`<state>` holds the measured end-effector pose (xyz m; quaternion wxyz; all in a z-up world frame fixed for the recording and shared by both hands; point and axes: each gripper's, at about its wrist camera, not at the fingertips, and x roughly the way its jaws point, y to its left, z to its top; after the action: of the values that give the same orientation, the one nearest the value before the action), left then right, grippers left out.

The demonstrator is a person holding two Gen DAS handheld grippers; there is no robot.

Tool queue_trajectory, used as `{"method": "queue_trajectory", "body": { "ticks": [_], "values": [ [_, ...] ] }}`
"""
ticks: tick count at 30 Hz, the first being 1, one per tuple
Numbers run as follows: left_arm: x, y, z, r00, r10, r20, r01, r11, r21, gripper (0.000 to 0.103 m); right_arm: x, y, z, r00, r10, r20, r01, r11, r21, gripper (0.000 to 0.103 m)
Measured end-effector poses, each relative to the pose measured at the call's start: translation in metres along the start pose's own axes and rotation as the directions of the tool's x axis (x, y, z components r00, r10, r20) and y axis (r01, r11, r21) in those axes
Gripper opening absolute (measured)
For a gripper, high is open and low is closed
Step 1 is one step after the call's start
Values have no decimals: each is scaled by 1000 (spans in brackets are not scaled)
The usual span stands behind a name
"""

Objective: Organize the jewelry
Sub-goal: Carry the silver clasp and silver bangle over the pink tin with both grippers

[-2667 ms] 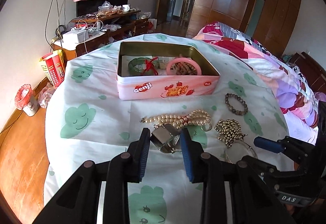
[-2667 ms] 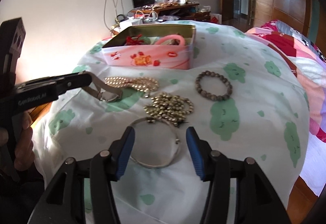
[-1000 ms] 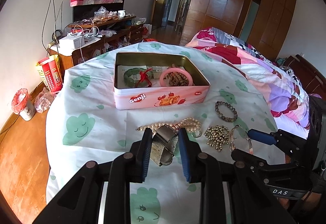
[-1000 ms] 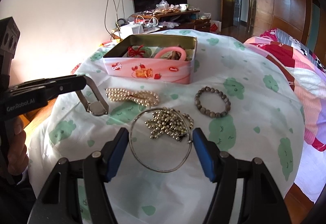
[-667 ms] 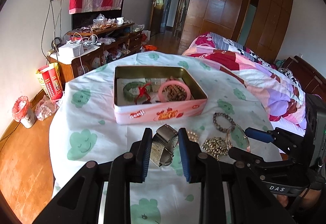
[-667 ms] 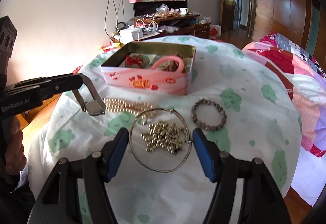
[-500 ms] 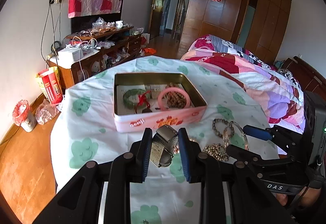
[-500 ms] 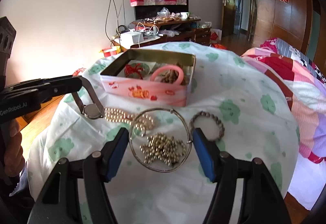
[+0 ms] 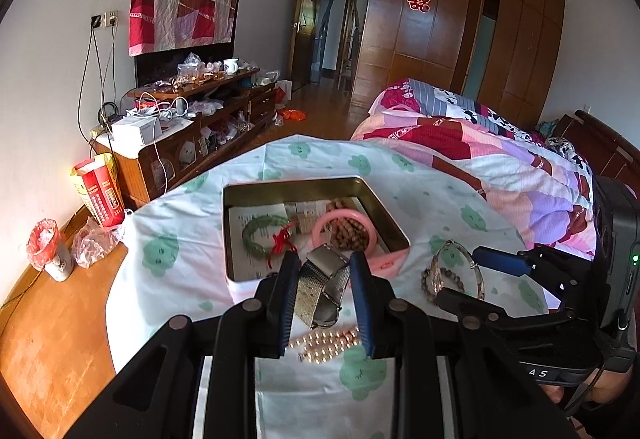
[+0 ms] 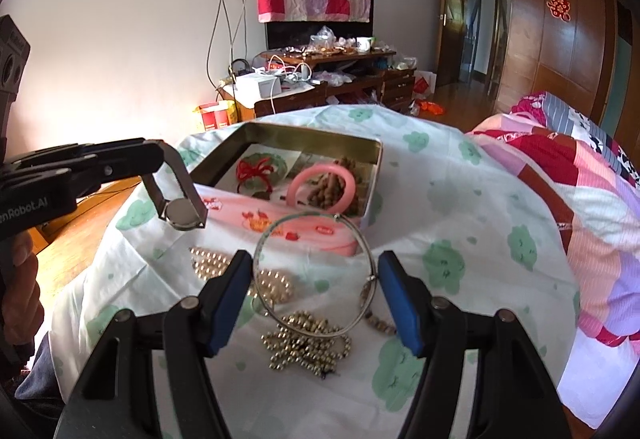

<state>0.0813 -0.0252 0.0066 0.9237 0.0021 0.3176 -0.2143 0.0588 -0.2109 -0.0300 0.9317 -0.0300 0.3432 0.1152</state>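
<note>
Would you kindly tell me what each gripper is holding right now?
Left gripper: closed on the watch.
Right gripper: closed on the silver bangle.

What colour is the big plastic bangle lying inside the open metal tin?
Pink. The round plastic bangle in the rectangular metal tin shows best in the right wrist view.

A red-and-yellow carton [image 9: 98, 191] stands beside the cluttered wooden cabinet [image 9: 192, 135]; the patchwork quilt [image 9: 480, 155] lies well apart from it.

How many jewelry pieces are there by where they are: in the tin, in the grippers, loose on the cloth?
In the tin: 3 (green bracelet, pink bangle, brown beads)
In grippers: 2 (watch, wire bangle)
On the cloth: 3 (pearl strand, gold bead cluster, dark bead bracelet)
Total: 8
</note>
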Motion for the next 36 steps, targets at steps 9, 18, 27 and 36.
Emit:
{"method": "queue_trajectory", "body": {
  "ticks": [9, 18, 27, 36],
  "values": [
    [11, 8, 22, 1000, 26, 8, -26, 1000, 9, 26, 9, -5, 23, 1000, -1, 20, 1, 1000, -23, 67],
    [23, 13, 45, 998, 61, 20, -62, 998, 32, 26, 25, -9, 45, 1000, 1, 27, 0, 999, -43, 67],
    [49, 17, 56, 997, 82, -1, -82, 995, 54, 26, 51, -15, 60, 1000, -2, 11, 2, 999, -47, 67],
    [71, 17, 59, 995, 99, -26, -97, 993, 75, 26, 74, -18, 69, 1000, -9, -13, 8, 999, -49, 67]
  ]
}}
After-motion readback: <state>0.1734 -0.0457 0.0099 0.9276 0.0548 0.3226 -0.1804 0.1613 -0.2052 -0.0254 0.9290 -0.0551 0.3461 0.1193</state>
